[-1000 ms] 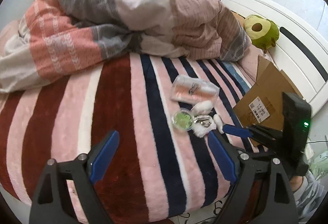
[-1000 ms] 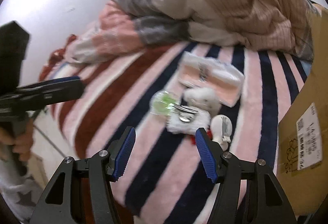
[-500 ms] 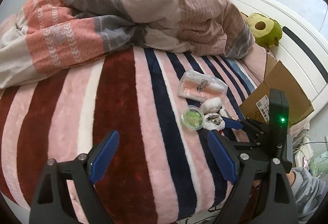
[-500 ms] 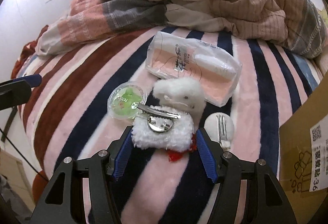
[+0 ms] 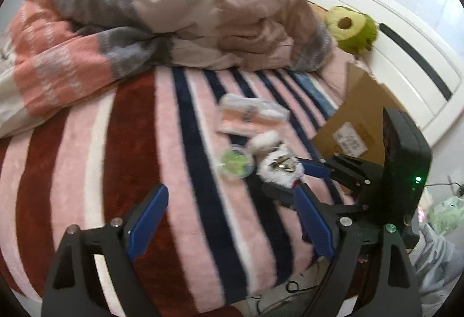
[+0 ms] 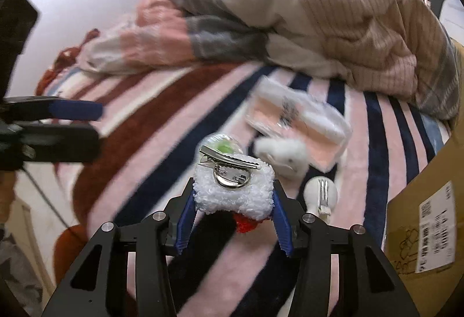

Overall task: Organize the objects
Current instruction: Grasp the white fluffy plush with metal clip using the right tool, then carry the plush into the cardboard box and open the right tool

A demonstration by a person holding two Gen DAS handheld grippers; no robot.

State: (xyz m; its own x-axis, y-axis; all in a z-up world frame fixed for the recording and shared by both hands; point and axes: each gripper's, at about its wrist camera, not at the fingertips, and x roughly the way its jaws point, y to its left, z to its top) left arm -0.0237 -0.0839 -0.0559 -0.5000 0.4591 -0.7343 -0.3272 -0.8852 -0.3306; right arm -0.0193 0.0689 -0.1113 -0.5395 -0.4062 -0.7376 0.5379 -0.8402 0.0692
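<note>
While closing, grips a fluffy white brooch [image 6: 235, 195] with the right tool [image 6: 233, 186]: blue pads against both its sides, metal clip and round pin back facing up. Shows a scrap of red [image 6: 245, 222] under the brooch's near edge. Cannot tell whether resting on the bed or raised a little above it.

Just right of the brooch, lying on the striped blanket [image 6: 145, 149]: a small white oval clip [image 6: 320, 193], metal side up. Just behind the brooch: a round clear case [image 6: 223, 146] with green inside, partly hidden by it. Beside that, to the right: a white pom [image 6: 282, 154], blurred. Behind the pom and touching it: a flat clear pouch [image 6: 295, 125] with pink contents and dark print.

At the right edge of the bed: a cardboard box [image 6: 429, 215] with a printed label, near the small things but apart from them.

On the left, hovers over the blanket's red and pink stripes with the left tool [image 5: 230, 191]: jaws wide apart, nothing between them, well short of the case.

Farther back, heaped across the bed: a duvet [image 6: 319, 12] in pink, grey and beige. Beyond it, at the white headboard [image 5: 406, 41]: a green avocado plush [image 5: 352, 30].
</note>
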